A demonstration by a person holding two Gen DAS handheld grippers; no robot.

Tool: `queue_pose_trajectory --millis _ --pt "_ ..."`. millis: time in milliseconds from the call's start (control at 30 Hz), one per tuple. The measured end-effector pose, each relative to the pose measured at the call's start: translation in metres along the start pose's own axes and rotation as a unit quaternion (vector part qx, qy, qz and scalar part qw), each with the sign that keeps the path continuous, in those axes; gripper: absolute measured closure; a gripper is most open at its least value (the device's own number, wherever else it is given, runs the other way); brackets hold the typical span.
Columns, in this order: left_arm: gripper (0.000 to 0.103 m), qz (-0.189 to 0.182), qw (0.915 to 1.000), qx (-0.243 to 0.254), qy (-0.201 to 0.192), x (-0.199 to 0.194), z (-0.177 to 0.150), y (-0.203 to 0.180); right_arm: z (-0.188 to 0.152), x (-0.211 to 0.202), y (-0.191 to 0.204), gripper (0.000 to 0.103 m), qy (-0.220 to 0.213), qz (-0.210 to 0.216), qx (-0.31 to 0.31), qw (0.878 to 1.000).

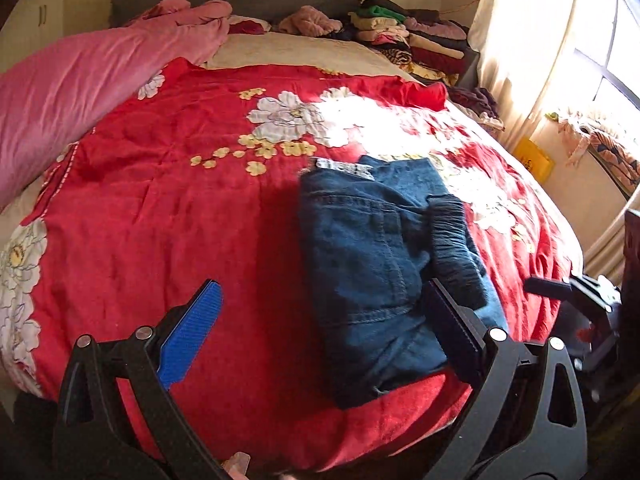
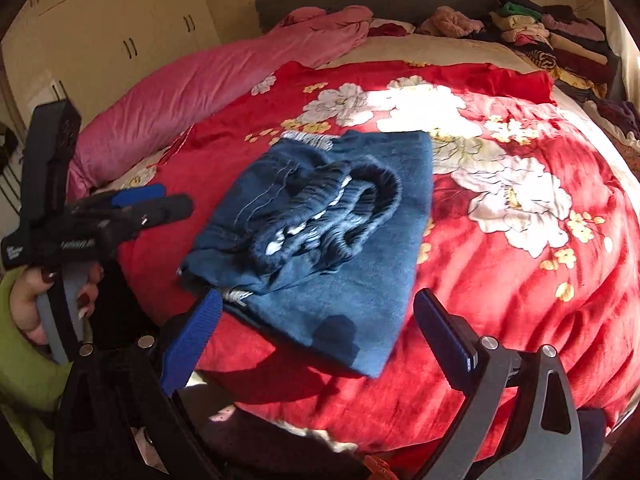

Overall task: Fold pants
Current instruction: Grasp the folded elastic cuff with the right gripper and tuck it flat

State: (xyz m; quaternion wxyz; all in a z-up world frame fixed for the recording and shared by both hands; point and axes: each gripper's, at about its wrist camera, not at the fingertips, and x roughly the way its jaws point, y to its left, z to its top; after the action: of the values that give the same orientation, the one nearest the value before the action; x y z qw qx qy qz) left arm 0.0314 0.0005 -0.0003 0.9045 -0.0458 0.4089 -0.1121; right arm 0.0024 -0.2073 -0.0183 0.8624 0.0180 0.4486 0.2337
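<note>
The dark blue pants (image 1: 376, 264) lie folded into a compact bundle on the red floral blanket (image 1: 180, 208) near the bed's front edge. They also show in the right wrist view (image 2: 320, 232), with the elastic waistband on top. My left gripper (image 1: 320, 320) is open and empty above the blanket, its right finger just over the bundle's near edge. It also shows in the right wrist view (image 2: 160, 204), left of the pants. My right gripper (image 2: 320, 320) is open and empty, just in front of the bundle's near edge. Its body shows in the left wrist view (image 1: 580, 300).
A long pink pillow (image 1: 80, 92) lies along the left side of the bed. Stacks of folded clothes (image 1: 408, 36) sit at the headboard's right. A curtain and window (image 1: 560, 60) are on the right. White wardrobes (image 2: 120, 32) stand on the left.
</note>
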Motion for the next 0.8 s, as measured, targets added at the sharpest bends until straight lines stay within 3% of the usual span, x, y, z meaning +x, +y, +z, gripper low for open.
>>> queue_pose_trajectory --millis 67,133,233,333,533,600,633,800 --pt "0.017 0.001 1.0000 -0.007 0.000 0.005 0.007 0.009 0.000 0.010 0.013 0.007 0.013 0.018 -0.003 1.000" --pt "0.036 -0.006 0.9999 -0.013 0.007 0.013 0.013 0.014 0.001 0.019 0.024 0.008 0.024 0.034 -0.007 0.999" --pt "0.053 -0.027 0.9991 -0.018 0.027 0.030 0.020 0.013 0.007 0.032 0.031 0.024 0.039 0.056 0.016 0.998" --pt "0.053 -0.031 0.9989 -0.006 0.036 0.045 0.027 0.004 0.015 0.042 0.025 0.033 0.043 0.080 0.076 0.993" --pt "0.053 -0.019 0.9981 0.017 0.057 0.074 0.035 -0.012 0.031 0.068 0.014 0.035 0.052 0.107 0.139 0.983" --pt "0.053 -0.013 0.9980 0.024 0.056 0.078 0.034 -0.015 0.032 0.075 0.014 0.065 0.053 0.093 0.125 0.986" --pt "0.053 -0.008 0.9980 0.028 0.056 0.080 0.034 -0.016 0.030 0.076 0.014 0.088 0.058 0.095 0.115 0.987" --pt "0.050 -0.006 0.9980 0.027 0.057 0.084 0.032 -0.014 0.017 0.041 0.024 0.093 0.031 0.093 0.068 0.993"
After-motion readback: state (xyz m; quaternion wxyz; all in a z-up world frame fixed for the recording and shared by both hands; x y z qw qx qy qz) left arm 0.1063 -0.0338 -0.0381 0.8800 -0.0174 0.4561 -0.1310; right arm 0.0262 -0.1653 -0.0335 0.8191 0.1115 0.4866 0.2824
